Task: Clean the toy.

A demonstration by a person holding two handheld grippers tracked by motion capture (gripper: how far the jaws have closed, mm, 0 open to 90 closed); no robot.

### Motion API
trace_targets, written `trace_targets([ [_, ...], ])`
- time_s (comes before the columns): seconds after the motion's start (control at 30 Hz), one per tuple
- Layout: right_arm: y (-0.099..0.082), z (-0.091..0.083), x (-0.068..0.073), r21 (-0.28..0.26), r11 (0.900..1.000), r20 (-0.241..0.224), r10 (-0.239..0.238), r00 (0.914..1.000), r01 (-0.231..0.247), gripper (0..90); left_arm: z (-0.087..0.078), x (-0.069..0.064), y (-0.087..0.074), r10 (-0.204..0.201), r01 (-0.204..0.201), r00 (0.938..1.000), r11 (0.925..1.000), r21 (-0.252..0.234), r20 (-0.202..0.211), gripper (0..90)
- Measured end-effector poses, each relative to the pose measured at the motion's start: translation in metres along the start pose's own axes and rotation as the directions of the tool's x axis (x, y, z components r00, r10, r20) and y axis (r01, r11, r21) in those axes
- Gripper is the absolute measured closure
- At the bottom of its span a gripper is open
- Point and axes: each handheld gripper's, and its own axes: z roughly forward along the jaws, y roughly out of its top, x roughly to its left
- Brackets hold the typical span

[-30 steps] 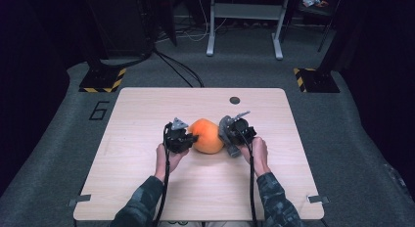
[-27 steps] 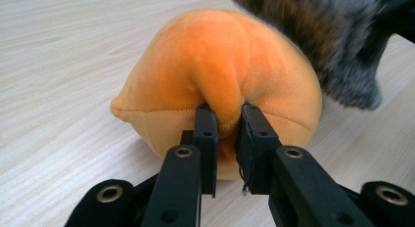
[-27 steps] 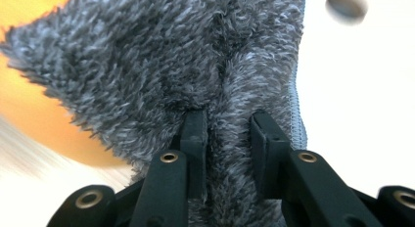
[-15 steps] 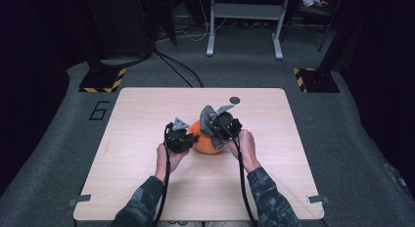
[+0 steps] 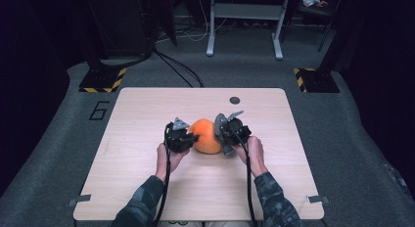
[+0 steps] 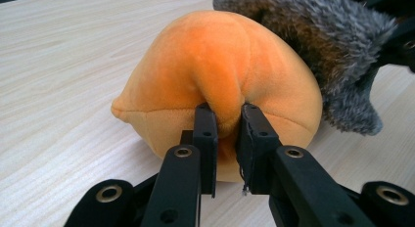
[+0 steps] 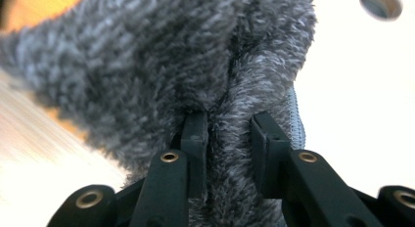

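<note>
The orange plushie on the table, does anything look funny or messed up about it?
A little. The orange plushie is squished into a fold where the left tool pinches it, and its grey furry cover is half off, pulled to one side by the right tool. Nothing looks torn or spilled on the table.

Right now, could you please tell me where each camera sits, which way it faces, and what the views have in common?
High view: fixed above the person's side, looking forward and down on the table; both forearms, the left gripper and the right gripper show.
Left gripper view: rides the left gripper, facing the orange plush; its black jaws pinch a fold.
Right gripper view: rides the right gripper, facing the grey furry cloth; its jaws clamp it.
Shared: both gripper views show the plush, the cloth and the table's round hole.
</note>
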Motion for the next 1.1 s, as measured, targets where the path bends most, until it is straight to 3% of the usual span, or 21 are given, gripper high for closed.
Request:
trace_targets([
  [0.2,-0.012,0.022,-0.008,0.066,0.9965,0.004,0.051,0.9987,-0.051,70.6,0.0,0.001,0.0,-0.006,0.006,1.0,1.0,0.005,-0.001,79.2],
  [0.33,-0.018,0.033,-0.013,0.108,0.9931,0.005,0.046,0.9989,-0.047,70.5,-0.002,0.003,0.0,0.002,-0.002,1.0,0.9999,0.014,-0.006,78.9],
  [0.47,-0.015,0.017,-0.019,0.063,0.9957,0.011,0.067,0.9977,-0.068,70.5,-0.002,0.003,-0.001,-0.01,0.01,0.9999,0.9999,0.009,-0.008,78.6],
  [0.53,-0.012,0.003,-0.02,0.008,0.9985,0.025,0.054,0.9982,-0.054,70.5,-0.002,0.004,-0.001,-0.008,0.008,0.9999,0.9999,0.01,-0.008,78.5],
  [0.63,-0.005,-0.016,-0.015,-0.06,0.9968,-0.008,0.052,0.9986,-0.053,70.5,-0.002,0.004,-0.001,-0.003,0.003,0.9999,0.9999,0.01,-0.012,78.4],
  [0.7,-0.001,-0.024,-0.005,-0.073,0.9968,-0.023,0.033,0.9992,-0.035,70.6,-0.002,0.004,-0.001,-0.008,0.008,0.9999,1.0,0.006,-0.013,78.3],
  [0.77,0.001,-0.022,0.004,-0.064,0.998,-0.042,-0.003,0.9991,0.001,70.6,-0.002,0.004,0.0,-0.011,0.011,0.9999,0.9999,0.008,-0.014,78.2],
  [0.83,0.001,-0.013,0.011,-0.034,0.9988,-0.021,-0.036,0.9991,0.036,70.8,-0.002,0.005,0.0,-0.007,0.007,0.9999,0.9999,0.011,-0.014,77.6],
  [0.97,0.0,-0.005,0.012,-0.025,0.9994,-0.013,-0.024,0.9996,0.023,71.0,-0.003,0.007,0.0,-0.008,0.008,0.9999,1.0,0.001,-0.014,73.0],
  [1.1,0.002,-0.003,0.007,-0.02,0.9993,0.012,-0.031,0.9994,0.032,71.1,-0.004,0.008,0.0,-0.01,0.01,0.9996,0.9997,0.022,-0.025,57.9],
])
